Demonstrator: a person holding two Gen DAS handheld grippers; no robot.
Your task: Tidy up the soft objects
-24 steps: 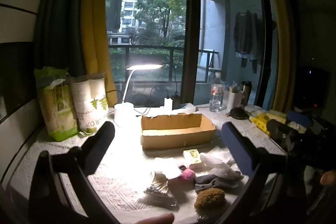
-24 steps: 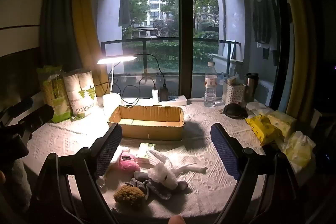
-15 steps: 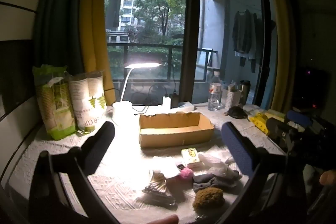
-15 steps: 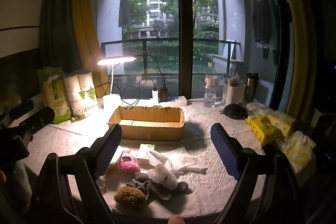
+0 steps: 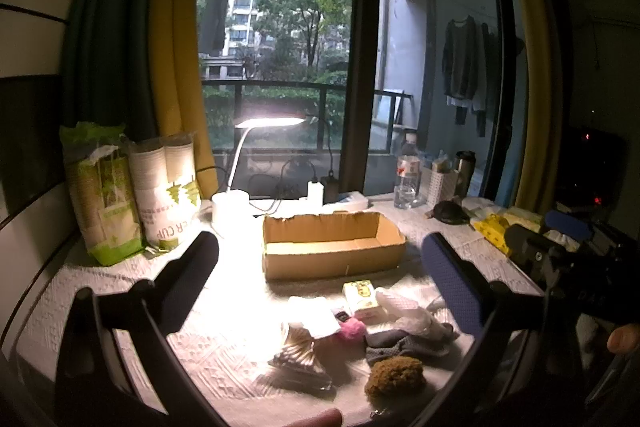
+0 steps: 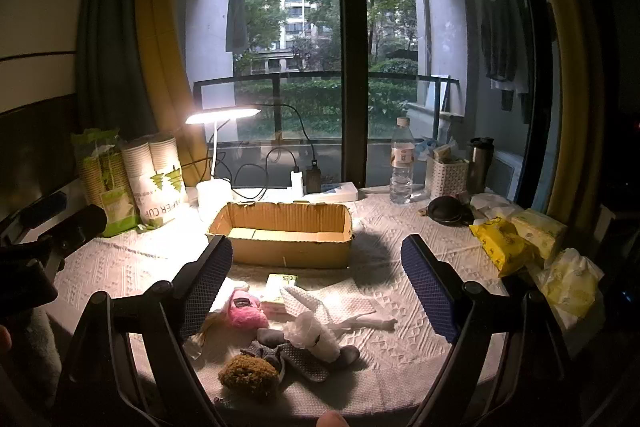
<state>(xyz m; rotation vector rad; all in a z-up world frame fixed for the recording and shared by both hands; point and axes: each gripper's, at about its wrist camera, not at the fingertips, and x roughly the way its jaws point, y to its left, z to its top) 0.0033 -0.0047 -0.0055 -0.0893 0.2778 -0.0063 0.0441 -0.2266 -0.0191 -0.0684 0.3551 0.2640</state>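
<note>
We see a pink fluffy toy (image 6: pixel 244 315), brown sponge (image 6: pixel 248 373) and grey cloth (image 6: pixel 298 353) heaped before the empty cardboard box (image 6: pixel 288 247); a sleeve of cups (image 6: pixel 160 187) reads "PAPER CUP"; our left gripper (image 5: pixel 320 287) and right gripper (image 6: pixel 316 291) gape wide, holding nothing.

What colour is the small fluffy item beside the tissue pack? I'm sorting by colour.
Pink, with a small dark label; the fluffy item shows best in the right wrist view.

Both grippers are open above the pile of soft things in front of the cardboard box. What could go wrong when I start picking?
1. The fluffy pink item, grey mesh fabric, crumpled clear plastic and brown fuzzy ball lie touching or overlapping, so one pinch may drag neighbours along.
2. The open cardboard box looks light; a nudge while dropping things in could push it toward the lit white desk lamp.
</note>
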